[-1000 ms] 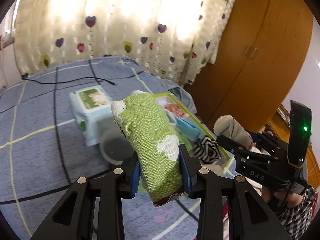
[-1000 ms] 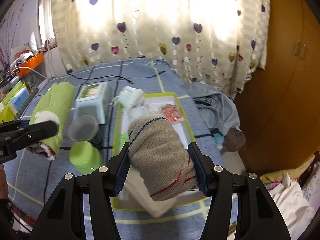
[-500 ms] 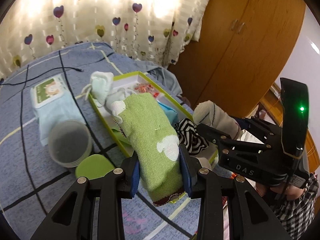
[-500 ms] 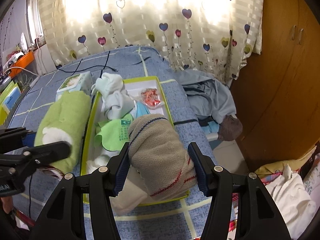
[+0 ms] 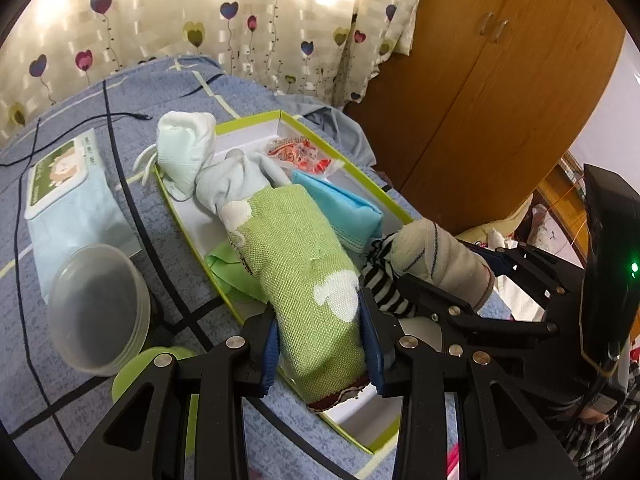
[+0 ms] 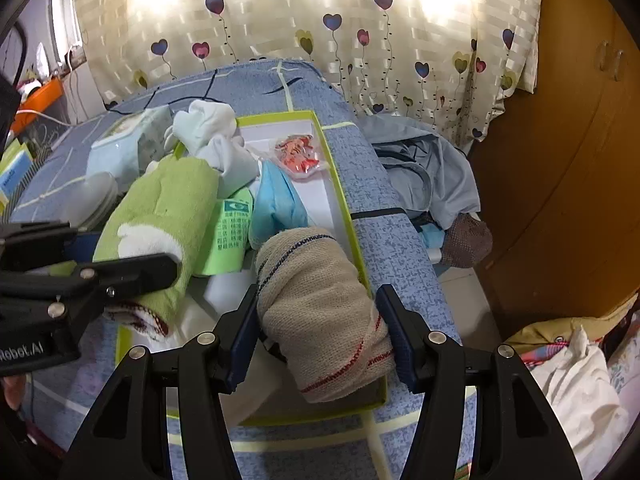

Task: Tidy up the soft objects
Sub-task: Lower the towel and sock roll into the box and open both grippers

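L gripper (image 5: 320, 344) pinches green roll (image 5: 296, 264), woven, white patches, frame centre, over tray (image 5: 394, 210). R gripper (image 6: 320, 336) pinches beige roll (image 6: 320, 304), red stripes, lower centre.

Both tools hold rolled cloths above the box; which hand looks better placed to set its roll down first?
Probably right. The right tool holds the beige roll over bare white floor at the green-rimmed box's near end. The left tool's green roll hangs over items already inside.
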